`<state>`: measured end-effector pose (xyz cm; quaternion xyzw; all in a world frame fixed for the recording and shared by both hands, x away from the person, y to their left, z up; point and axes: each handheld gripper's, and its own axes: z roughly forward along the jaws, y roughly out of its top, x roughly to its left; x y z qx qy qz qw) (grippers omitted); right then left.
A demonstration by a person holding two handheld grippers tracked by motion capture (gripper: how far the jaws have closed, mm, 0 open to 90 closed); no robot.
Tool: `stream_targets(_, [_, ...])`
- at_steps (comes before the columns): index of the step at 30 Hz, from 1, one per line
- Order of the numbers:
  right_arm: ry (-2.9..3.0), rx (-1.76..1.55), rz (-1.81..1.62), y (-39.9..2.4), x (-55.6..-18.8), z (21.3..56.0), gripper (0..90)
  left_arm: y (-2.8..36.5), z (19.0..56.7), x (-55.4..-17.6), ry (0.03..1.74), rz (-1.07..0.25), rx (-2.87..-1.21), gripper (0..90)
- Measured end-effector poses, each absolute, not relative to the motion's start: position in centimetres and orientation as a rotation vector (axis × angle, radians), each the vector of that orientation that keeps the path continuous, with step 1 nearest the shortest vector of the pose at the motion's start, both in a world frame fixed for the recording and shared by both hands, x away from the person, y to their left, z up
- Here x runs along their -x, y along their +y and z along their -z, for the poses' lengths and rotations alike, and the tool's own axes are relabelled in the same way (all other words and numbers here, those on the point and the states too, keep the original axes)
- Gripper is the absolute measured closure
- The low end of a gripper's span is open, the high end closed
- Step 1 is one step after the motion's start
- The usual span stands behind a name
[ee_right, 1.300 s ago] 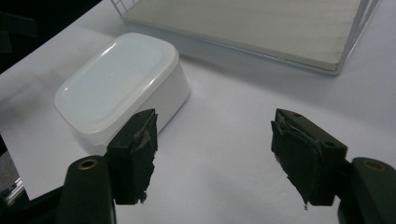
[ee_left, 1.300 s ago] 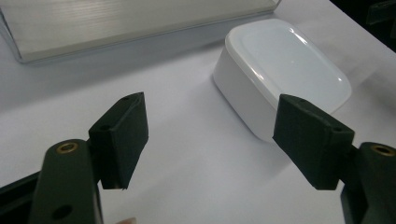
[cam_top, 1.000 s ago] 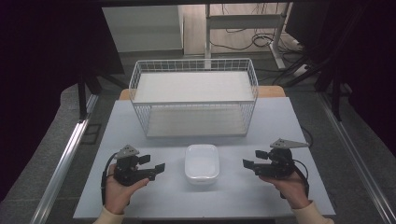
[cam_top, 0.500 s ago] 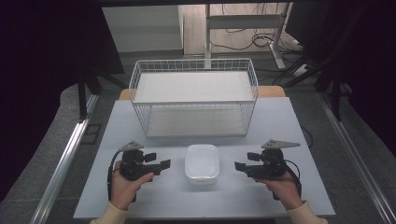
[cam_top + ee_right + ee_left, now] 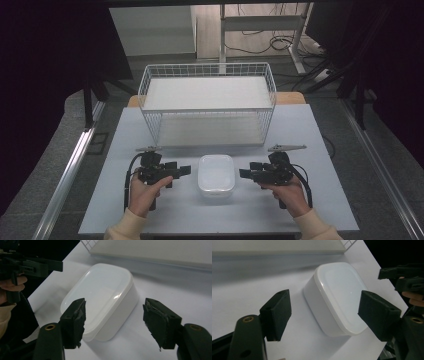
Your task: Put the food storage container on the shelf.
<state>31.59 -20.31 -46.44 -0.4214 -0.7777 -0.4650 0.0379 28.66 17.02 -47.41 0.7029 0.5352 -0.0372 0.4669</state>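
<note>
White plastic container [image 5: 216, 174], lid on, sits untouched at lower centre of the bench [image 5: 320, 135] as left gripper [image 5: 184, 170] and right gripper [image 5: 245, 173], both open, flank it.

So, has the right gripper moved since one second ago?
Yes. In the high view the right gripper has come inward, closer to the white box, which has stayed in place before the wire basket. Its jaws have just been closing, not touching anything.

1. The lidded box [image 5: 216, 174] is plain glossy white.
2. The table [image 5: 320, 130] is pale grey-white.
3. The wire basket [image 5: 207, 102] is a white grid.
4. Both grippers, left [image 5: 183, 170] and right [image 5: 246, 173], are black.
5. The sleeves [image 5: 125, 227] are cream.
</note>
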Motion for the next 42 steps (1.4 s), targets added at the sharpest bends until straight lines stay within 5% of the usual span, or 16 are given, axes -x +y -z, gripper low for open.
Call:
stream_targets(25, [-2.272, 1.33, 1.315, -17.1, -33.3, 49.1, 43.1, 15.0, 50.1, -31.1, 1.324, 0.302, -1.71, 31.9])
stream_targets(42, [-2.056, 1.419, 1.296, -18.1, -33.3, 50.3, 66.6, 13.8, 50.8, -31.2, 1.337, 0.388, -1.709, 59.8])
